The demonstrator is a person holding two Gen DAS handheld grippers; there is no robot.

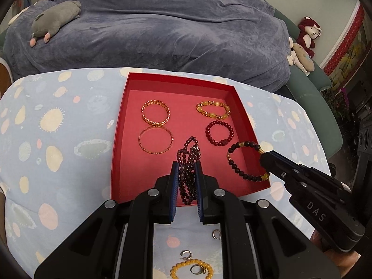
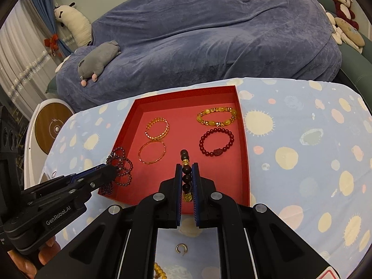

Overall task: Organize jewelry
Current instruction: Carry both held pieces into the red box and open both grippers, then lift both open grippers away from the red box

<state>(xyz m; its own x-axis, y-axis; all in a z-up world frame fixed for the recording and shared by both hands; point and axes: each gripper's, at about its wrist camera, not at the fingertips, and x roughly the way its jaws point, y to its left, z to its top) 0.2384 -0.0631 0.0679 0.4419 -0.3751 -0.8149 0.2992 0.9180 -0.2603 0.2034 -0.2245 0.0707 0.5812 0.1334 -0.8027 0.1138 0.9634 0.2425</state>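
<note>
Left claw (image 1: 187, 169) pinches a looped purple bead strand (image 1: 188, 162) over the shallow red tray (image 1: 130, 125) (matte cardboard) at six o'clock; right claw (image 2: 186, 174) pinches a dark round-beaded bracelet (image 2: 186, 174), five o'clock.

grey plush toy (image 1: 55, 17); blue blanket (image 1: 162, 23); red plush monkey (image 1: 309, 34)

Domestic living room or bedroom. Indicators: blue throw (image 1: 162, 23) draped over upholstered furniture, plush toys (image 1: 307, 34), tied curtain (image 2: 34, 46), patterned fabric cover (image 1: 58, 127) on the work surface.
</note>
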